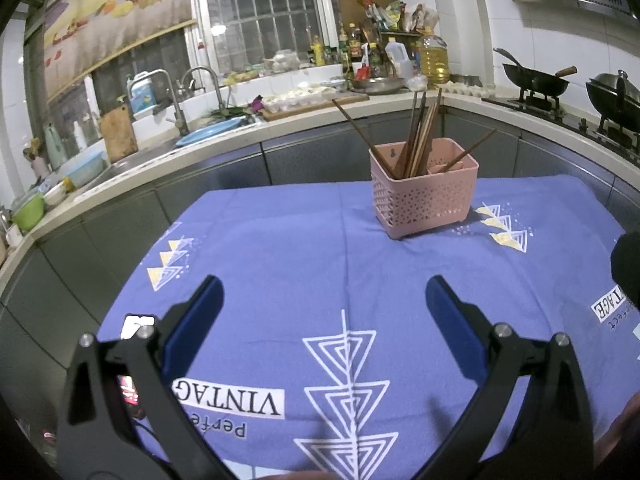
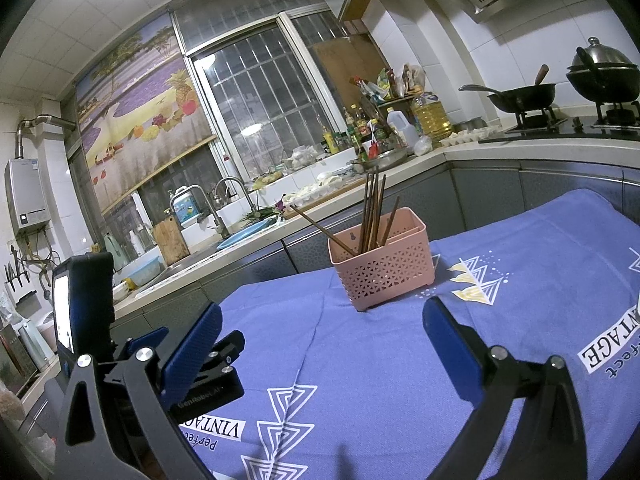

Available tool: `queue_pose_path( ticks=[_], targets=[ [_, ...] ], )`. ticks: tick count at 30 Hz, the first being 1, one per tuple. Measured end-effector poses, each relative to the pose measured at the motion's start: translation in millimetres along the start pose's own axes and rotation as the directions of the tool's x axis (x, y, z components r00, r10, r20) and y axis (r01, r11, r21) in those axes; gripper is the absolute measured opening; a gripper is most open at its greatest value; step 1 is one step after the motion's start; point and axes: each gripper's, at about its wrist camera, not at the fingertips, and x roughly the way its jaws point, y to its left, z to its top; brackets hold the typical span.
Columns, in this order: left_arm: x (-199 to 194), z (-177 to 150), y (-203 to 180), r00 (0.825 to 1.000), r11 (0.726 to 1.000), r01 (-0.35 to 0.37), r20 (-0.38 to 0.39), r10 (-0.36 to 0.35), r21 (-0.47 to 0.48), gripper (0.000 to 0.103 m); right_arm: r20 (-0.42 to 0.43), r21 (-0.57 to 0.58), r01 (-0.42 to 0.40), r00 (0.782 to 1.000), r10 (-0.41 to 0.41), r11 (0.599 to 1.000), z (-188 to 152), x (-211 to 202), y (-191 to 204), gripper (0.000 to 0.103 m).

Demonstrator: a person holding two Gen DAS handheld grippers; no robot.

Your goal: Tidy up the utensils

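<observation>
A blue patterned tablecloth (image 1: 280,248) covers the table. Near its far edge stands a pink perforated utensil holder (image 1: 424,196), upright, with brown chopsticks (image 1: 420,136) leaning inside it. The left gripper (image 1: 324,300) hovers over the cloth with fingers spread wide, grasping nothing. The right gripper (image 2: 322,320) likewise hangs released and empty, well short of the holder.

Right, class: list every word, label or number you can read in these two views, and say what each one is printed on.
"VINTAGE", upside down: tablecloth, near label
"Perfect", partly cut off: same label
"VINTAGE", partly cut off: tablecloth, right-edge label
"GenRobot.AI", faint, uncertain: left gripper body
Bottle labels, water heater panel, lit screen: too small or blurred to read
</observation>
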Motion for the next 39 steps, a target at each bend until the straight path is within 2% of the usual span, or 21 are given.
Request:
queue_pose_path(
  ticks=[39],
  targets=[
    [2, -6, 3, 1.000, 1.000, 0.014, -0.019, -0.013, 0.022, 0.097, -0.001, 0.001, -0.001, 1.000, 0.001, 1.000, -2, 0, -2, 0.099]
  ],
)
